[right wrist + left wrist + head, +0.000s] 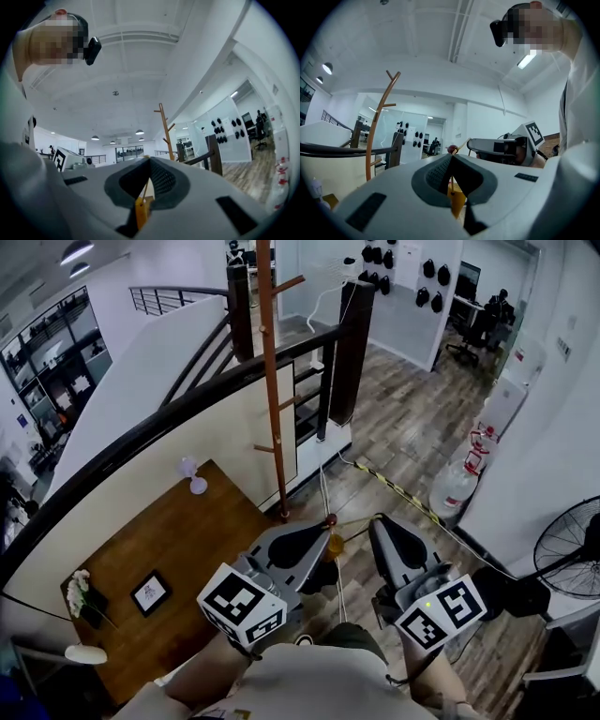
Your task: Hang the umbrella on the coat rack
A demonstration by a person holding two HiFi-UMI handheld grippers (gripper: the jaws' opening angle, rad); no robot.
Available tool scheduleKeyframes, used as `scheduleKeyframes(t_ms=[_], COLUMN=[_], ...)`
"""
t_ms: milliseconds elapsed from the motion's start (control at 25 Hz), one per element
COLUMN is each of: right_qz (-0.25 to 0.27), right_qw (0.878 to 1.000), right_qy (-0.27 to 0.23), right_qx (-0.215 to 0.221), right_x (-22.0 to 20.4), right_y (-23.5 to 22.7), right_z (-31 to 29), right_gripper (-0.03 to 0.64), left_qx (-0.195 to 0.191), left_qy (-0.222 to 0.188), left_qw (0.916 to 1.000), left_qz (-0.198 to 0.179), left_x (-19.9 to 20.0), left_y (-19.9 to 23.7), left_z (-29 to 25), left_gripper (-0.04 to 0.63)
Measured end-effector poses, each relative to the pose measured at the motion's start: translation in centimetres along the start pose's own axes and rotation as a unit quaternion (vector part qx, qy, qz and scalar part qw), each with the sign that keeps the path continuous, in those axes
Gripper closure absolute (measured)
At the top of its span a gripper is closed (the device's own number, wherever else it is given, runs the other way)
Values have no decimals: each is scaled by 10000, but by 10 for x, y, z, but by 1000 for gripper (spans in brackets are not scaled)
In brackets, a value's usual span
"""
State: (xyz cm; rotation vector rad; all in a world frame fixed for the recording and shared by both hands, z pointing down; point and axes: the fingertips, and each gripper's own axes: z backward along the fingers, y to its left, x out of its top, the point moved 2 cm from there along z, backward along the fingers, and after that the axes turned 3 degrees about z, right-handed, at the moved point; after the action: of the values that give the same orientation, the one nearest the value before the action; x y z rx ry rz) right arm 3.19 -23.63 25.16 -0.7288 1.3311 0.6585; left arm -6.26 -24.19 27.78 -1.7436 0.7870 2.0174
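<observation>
In the head view the left gripper [323,527] and the right gripper [377,521] are held side by side over the wood floor. Between them is the small yellow umbrella [335,545], its thin shaft topped by a dark red bead [330,518]. The coat rack [271,381] rises just beyond the jaw tips, its foot near the bead. A dark railing [187,401] runs behind it, and past that, lower down, is a wooden table [202,540] with a vase [195,480] and a photo frame [150,593]. A fan [567,549] and a water bottle [452,486] stand well off to the right. In the left gripper view the jaws are closed on the umbrella's thin shaft, yellow showing low between them, and the rack stands to the left beside the railing. In the right gripper view the jaws likewise meet on a thin rod of the umbrella, with the rack just right of their tips.
</observation>
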Motion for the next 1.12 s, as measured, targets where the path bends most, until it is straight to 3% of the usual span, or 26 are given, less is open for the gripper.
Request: scheduleKeyframes(t_ms=[360,680,840,1120], right_qz=[26,-61,-124,-236], right_qw=[9989,9914,9818,9620], right_qy=[-48,45,102,193], right_qx=[466,1303,1890,2712], right_x=[-11,-13,-12,-15], right_y=[-49,-106,-132,-172], right_z=[-75,-159,-205,-272], right_gripper=[614,614,614,614], left_qx=[353,1026,1520,2403], left_qy=[-161,-267,-234,-280], left_qw=[9992,9940,9879,9703], left_qz=[137,285,219,9], left_x=[0,5,8,15], left_y=[71,142,178,229], left_z=[-41,-92,-115,-150], left_gripper=[592,592,592,592])
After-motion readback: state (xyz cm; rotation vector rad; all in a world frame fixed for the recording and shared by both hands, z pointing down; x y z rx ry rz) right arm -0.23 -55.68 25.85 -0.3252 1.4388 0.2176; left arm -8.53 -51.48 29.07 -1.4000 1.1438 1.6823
